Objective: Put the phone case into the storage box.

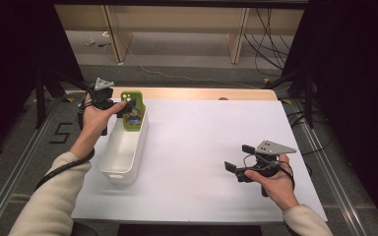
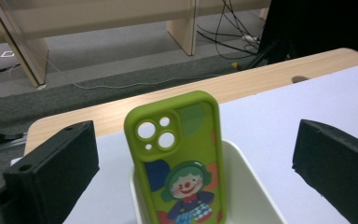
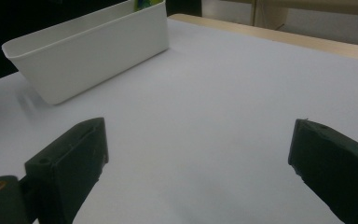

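Two grippers are in our hands at the white-covered table [image 1: 202, 162]. Our left gripper [image 1: 119, 106] hangs at the far end of the white bin [image 1: 123, 147], and in the left gripper view its black jaws stand wide apart, one on either side of the green phone case [image 2: 179, 158] without touching it. We see the case standing nearly upright in the far end of the bin, leaning against the end wall, its back toward the left gripper's camera. On that back we find three round camera cut-outs near the top corner and, lower down, a cartoon clown with green hair, a red nose and blue clothes; we can make out no lettering or brand mark on it. Our right gripper [image 1: 240, 157] is held low over the bare white surface on the near right side, well apart from the bin, and its jaws too are spread with nothing between them. On the floor left of the table we read a large dark figure 5 [image 1: 63, 132].
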The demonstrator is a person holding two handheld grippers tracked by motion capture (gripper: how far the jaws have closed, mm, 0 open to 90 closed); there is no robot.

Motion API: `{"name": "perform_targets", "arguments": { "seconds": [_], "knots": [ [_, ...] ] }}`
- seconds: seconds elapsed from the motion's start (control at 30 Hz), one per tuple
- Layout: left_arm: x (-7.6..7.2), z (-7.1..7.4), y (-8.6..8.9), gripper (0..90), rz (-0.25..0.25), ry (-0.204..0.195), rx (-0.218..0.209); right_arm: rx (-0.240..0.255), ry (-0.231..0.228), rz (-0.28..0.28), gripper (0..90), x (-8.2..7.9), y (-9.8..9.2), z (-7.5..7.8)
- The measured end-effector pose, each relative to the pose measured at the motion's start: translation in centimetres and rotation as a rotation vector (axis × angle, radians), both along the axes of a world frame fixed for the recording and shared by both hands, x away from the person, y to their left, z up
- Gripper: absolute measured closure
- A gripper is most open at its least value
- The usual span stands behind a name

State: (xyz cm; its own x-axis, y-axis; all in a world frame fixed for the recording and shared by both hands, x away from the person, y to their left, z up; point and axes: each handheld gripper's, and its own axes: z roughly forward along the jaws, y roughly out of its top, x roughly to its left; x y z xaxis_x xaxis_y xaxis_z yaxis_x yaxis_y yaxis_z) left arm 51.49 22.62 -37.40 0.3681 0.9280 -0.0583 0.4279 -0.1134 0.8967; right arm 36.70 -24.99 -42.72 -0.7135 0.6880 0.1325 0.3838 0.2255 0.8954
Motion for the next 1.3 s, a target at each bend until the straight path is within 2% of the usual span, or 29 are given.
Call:
{"name": "perform_targets", "arguments": {
  "seconds": [0.3,0.77,1.3],
  "knots": [
    [-1.7,0.3,-0.5,0.0,-0.037,-0.021,-0.003,0.003,0.002,0.000,5.8,0.0,0.0,0.0],
    [-4.4,0.0,-0.5,0.0,-0.072,-0.048,-0.022,0.002,-0.002,-0.001,5.8,0.0,0.0,0.1],
    [-8.0,-1.1,-1.7,0.0,-0.134,-0.072,-0.032,0.000,-0.003,0.000,5.8,-0.1,0.1,0.1]
  ]
}}
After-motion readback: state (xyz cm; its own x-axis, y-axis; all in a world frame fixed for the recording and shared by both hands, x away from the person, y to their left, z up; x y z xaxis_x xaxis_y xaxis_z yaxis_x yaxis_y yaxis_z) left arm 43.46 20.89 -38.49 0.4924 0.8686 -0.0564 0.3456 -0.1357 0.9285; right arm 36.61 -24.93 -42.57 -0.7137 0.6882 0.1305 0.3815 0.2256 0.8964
